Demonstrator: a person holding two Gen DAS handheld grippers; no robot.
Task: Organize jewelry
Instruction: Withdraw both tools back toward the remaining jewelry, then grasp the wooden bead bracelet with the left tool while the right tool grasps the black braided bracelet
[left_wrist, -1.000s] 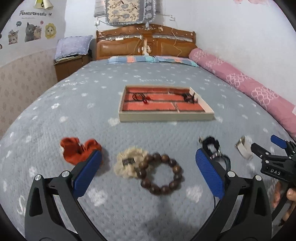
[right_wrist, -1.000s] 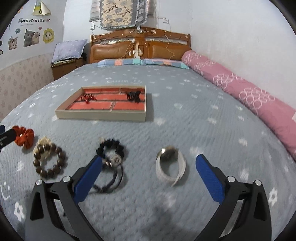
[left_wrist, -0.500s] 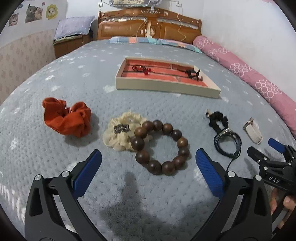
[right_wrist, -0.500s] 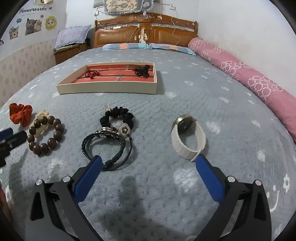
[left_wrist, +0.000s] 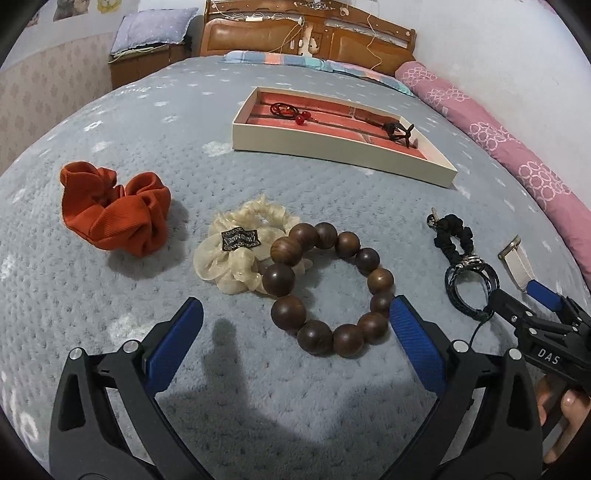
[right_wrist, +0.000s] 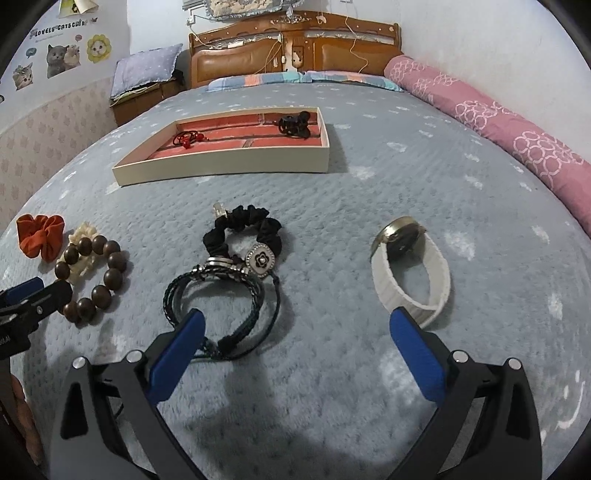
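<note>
Left wrist view has dropped lower and closer than a second ago: the left gripper (left_wrist: 295, 332) now hovers with jaws spread wide around the near edge of the wooden bead bracelet (left_wrist: 327, 290), which lies against a cream scrunchie (left_wrist: 240, 254). Left of the bracelet sits an orange scrunchie (left_wrist: 114, 210); beyond it, the jewelry tray (left_wrist: 340, 147). The right gripper (right_wrist: 295, 332) has also come down, wide open and empty, between a braided black bracelet (right_wrist: 221, 295) and a white-strapped watch (right_wrist: 410, 269).
</note>
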